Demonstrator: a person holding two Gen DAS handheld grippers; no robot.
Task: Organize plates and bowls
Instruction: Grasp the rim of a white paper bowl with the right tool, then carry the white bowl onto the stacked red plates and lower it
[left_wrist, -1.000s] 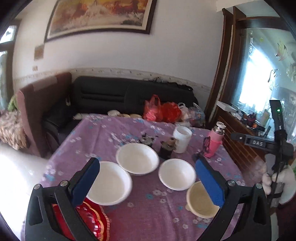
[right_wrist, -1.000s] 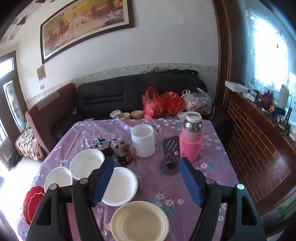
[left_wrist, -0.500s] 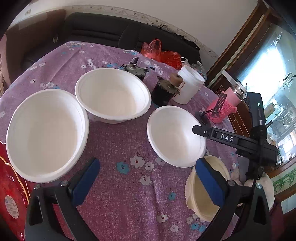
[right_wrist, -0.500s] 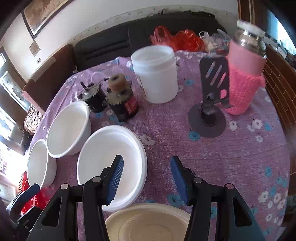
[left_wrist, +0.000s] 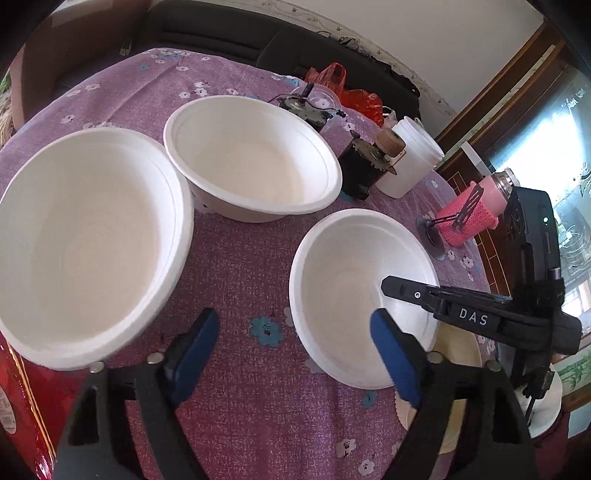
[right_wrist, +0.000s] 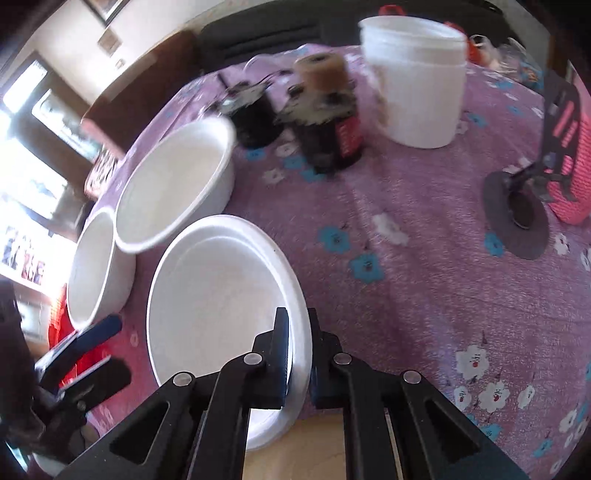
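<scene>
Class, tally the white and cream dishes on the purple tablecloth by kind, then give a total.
White bowls: 2
White plate: 1
Cream plate: 1
Total: 4

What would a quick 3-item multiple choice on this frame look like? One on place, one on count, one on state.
1. Where does the white jar stand?
A. Beyond the dark bottle, farther up the table
B. Inside a bowl
C. On the sofa

2. How many white foam dishes lie on the purple cloth?
A. One
B. Three
C. Five

3. What is the right gripper doing?
A. Hanging open above the jar
B. Holding the pink flask
C. Clamped on the rim of the white plate

Key: 1 A, the jar stands behind the dark bottle in the right wrist view. 2 B, two bowls and one plate show in the left wrist view. 3 C, its jaws pinch the plate's edge.
</scene>
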